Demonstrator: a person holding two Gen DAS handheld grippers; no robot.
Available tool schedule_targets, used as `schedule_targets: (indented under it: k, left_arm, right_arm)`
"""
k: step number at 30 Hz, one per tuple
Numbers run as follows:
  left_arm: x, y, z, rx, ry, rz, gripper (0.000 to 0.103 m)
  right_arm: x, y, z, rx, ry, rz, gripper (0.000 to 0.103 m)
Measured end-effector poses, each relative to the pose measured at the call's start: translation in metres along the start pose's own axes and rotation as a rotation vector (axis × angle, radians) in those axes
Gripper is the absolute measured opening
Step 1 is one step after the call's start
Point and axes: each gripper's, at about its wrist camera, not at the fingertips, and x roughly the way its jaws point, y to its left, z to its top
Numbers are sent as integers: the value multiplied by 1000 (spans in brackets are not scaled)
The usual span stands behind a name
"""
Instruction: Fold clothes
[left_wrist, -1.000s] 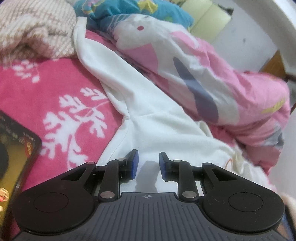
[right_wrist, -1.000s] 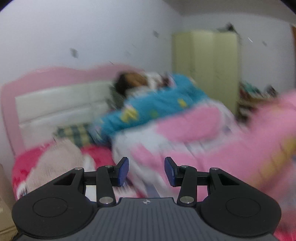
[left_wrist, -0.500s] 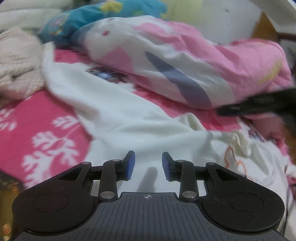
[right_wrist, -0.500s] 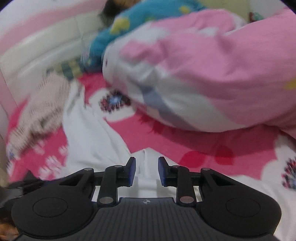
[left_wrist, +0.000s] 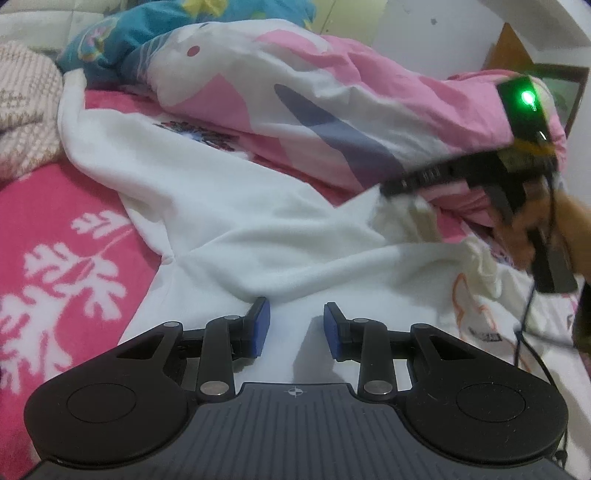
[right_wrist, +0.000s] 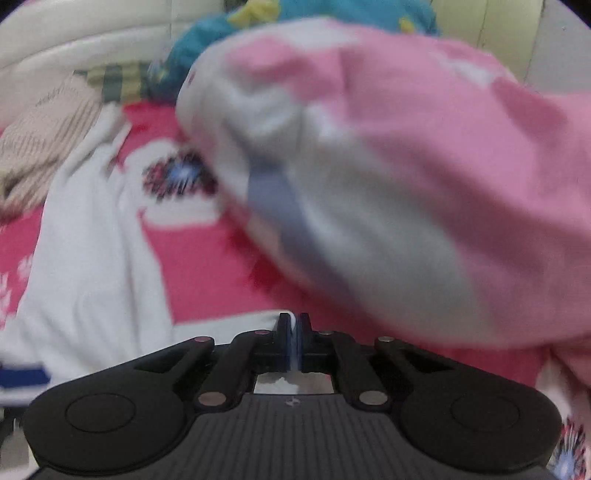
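A white garment (left_wrist: 240, 221) lies spread over the pink bedsheet (left_wrist: 55, 221), one sleeve running to the far left. My left gripper (left_wrist: 295, 325) hovers low over its near part, open, blue pads apart with only flat cloth under them. In the left wrist view my right gripper (left_wrist: 384, 190) comes in from the right, held by a hand (left_wrist: 524, 229), and pinches a bunched white edge. The blurred right wrist view shows the right gripper (right_wrist: 294, 332) shut, with a thin strip of the white garment (right_wrist: 92, 277) between the pads.
A bulky pink and white quilt (left_wrist: 332, 92) lies heaped just behind the garment and fills the right wrist view as quilt (right_wrist: 424, 166). A beige knitted item (left_wrist: 22, 110) sits far left, a blue quilt (left_wrist: 147, 29) behind. A cable hangs from the right gripper.
The right gripper dropped from facing the room to the bed and closed on the garment's edge. The left view slid right; the dark object at its left edge left the frame.
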Motion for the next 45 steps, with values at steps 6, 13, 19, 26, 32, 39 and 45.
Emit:
schedule_targets:
  k: [6, 13, 19, 26, 32, 39, 45]
  left_arm:
    - [1, 1, 1, -1, -1, 1, 32]
    - [0, 2, 1, -9, -2, -6, 32]
    - [0, 2, 0, -15, -2, -10, 32]
    - [1, 2, 0, -13, -4, -7, 32]
    - [1, 4, 0, -25, -5, -16, 32]
    - [1, 4, 0, -22, -5, -13, 32]
    - [1, 3, 0, -20, -5, -12, 32]
  right_arm:
    - [23, -2, 2, -60, -58, -76, 3]
    - [53, -27, -16, -9, 16, -72, 18]
    - [-16, -86, -15, 372, -49, 96, 32]
    - [-74, -71, -54, 328, -9, 92, 31]
    - [-80, -60, -82, 309, 8, -42, 33]
    - [-58, -53, -109, 227, 69, -134, 11]
    - [-80, -101, -105, 460, -83, -150, 7]
